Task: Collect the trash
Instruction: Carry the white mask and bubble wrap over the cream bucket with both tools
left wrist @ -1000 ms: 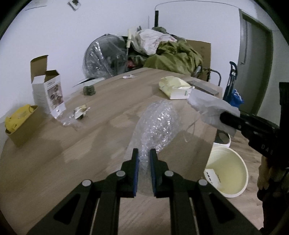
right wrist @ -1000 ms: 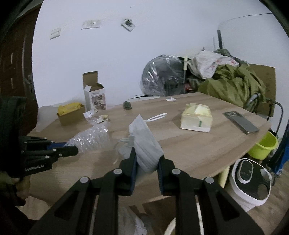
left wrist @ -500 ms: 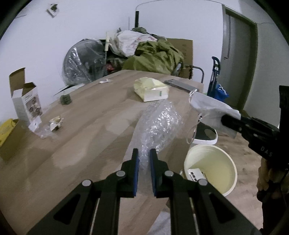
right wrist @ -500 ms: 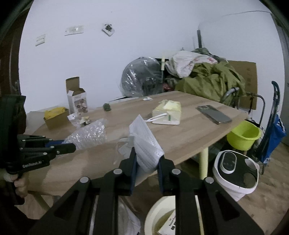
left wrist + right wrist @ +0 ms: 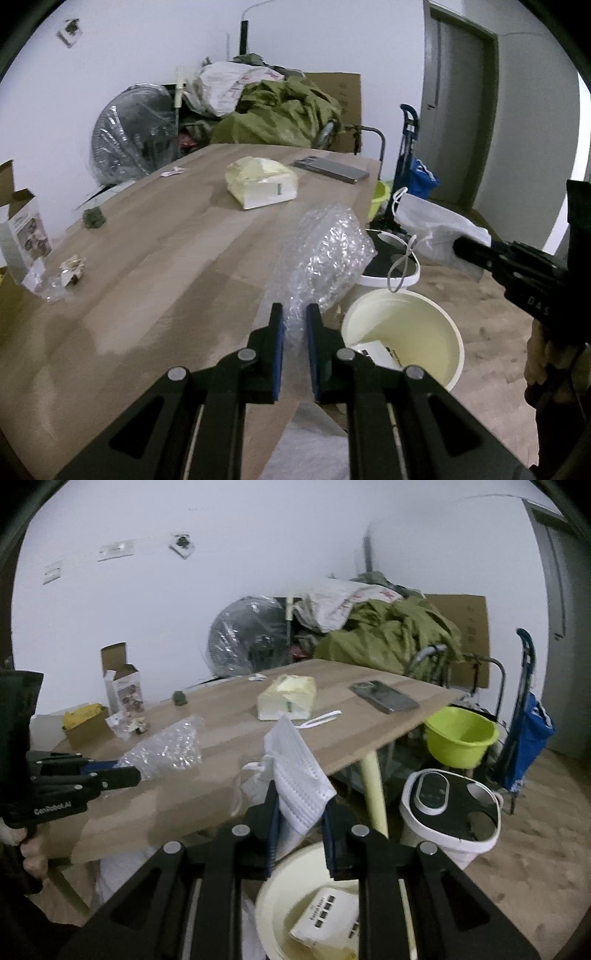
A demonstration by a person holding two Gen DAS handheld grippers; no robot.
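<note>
My left gripper (image 5: 294,314) is shut on a clear sheet of bubble wrap (image 5: 325,254), held over the wooden table's (image 5: 155,258) right edge. In the right wrist view the same bubble wrap (image 5: 166,747) hangs from the left gripper (image 5: 135,775). My right gripper (image 5: 301,806) is shut on a white face mask (image 5: 295,775), above a cream bucket (image 5: 280,886) on the floor. From the left wrist view the mask (image 5: 436,229) and the right gripper (image 5: 461,245) hang beyond the bucket (image 5: 417,325), which holds a white carton (image 5: 325,919).
On the table lie a tissue pack (image 5: 262,181), a phone (image 5: 332,168), an open carton (image 5: 123,686), a small plastic bag (image 5: 62,277) and a yellow item in a box (image 5: 83,716). A lidded white bin (image 5: 447,808), a green basin (image 5: 460,734) and a blue trolley (image 5: 528,720) stand on the floor.
Both grippers have swung rightward off the table toward the cream bucket, each still holding its item. The bucket now lies closer beneath them.
</note>
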